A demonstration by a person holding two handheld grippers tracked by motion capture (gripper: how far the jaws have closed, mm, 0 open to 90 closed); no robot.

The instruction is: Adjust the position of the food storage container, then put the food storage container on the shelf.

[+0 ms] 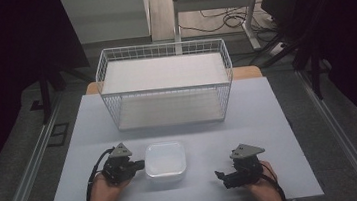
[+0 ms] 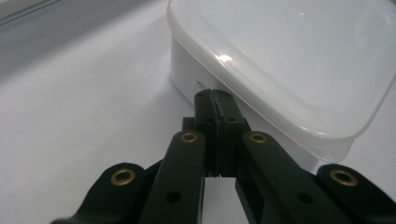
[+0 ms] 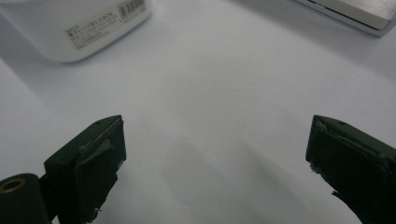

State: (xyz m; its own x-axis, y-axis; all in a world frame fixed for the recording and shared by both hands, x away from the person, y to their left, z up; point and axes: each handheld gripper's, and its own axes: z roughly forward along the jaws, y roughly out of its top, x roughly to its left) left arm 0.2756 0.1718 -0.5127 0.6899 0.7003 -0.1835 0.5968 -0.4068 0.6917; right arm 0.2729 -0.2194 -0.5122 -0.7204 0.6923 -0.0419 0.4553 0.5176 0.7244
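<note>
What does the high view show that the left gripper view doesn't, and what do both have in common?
High view alone: the white wire basket at the far side of the table, the right hand-held gripper with its jaws apart, and the person's two hands, the left one beside the container.

Left gripper view alone: the left hand-held gripper seen close, jaws shut with nothing between them, tips next to the container's side wall just under the lid's rim.

Both: the white plastic container with its translucent lid on, standing on the pale table.
</note>
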